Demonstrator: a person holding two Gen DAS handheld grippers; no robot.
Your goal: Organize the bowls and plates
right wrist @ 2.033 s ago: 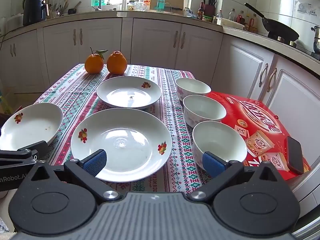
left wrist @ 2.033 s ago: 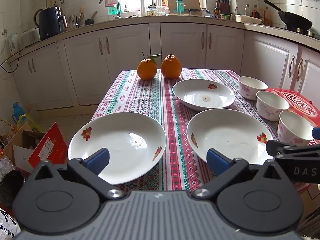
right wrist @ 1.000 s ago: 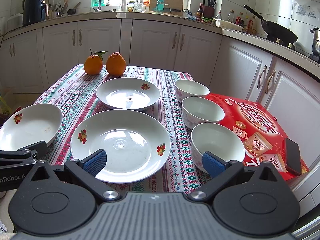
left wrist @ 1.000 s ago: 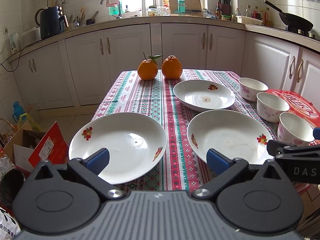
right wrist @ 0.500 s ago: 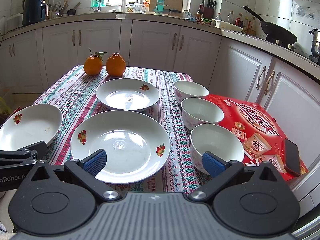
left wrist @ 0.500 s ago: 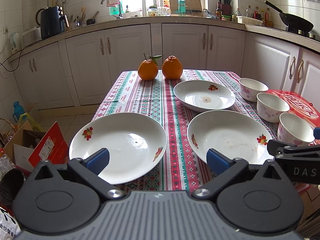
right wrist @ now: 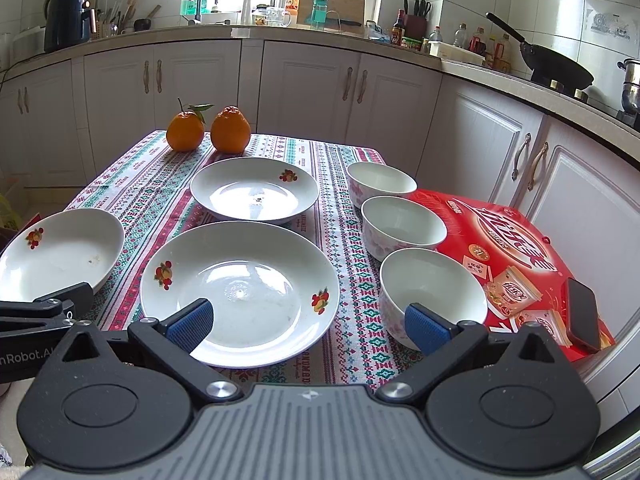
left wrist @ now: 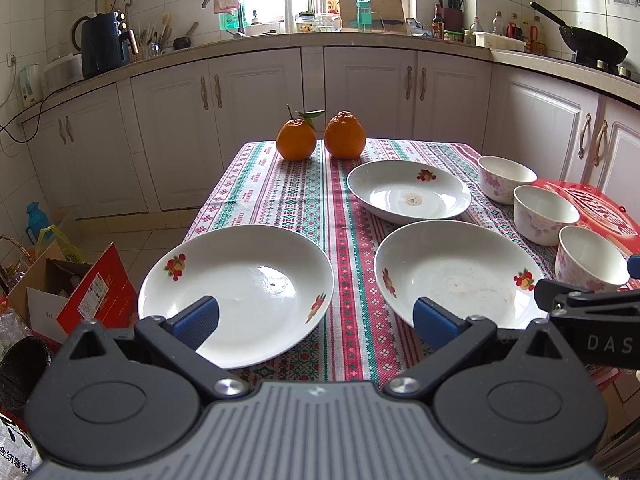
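On the patterned tablecloth (left wrist: pixel 340 208) we see three plates: the left plate (left wrist: pixel 240 292), the middle plate (right wrist: pixel 240 292) and the far plate (right wrist: pixel 254 190). Three bowls (right wrist: pixel 402 226) stand in a row beside a red box (right wrist: pixel 516 248), with two oranges (left wrist: pixel 320 136) at the far end. Our left gripper (left wrist: pixel 316 322) and right gripper (right wrist: pixel 308 326) both hang spread wide, holding nothing

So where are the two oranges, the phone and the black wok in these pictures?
oranges (left wrist: pixel 296 141): left wrist view, front skin of the leafy one.
phone (right wrist: pixel 582 314): right wrist view, middle of its dark screen.
wok (right wrist: pixel 560 67): right wrist view, outer side of the pan.
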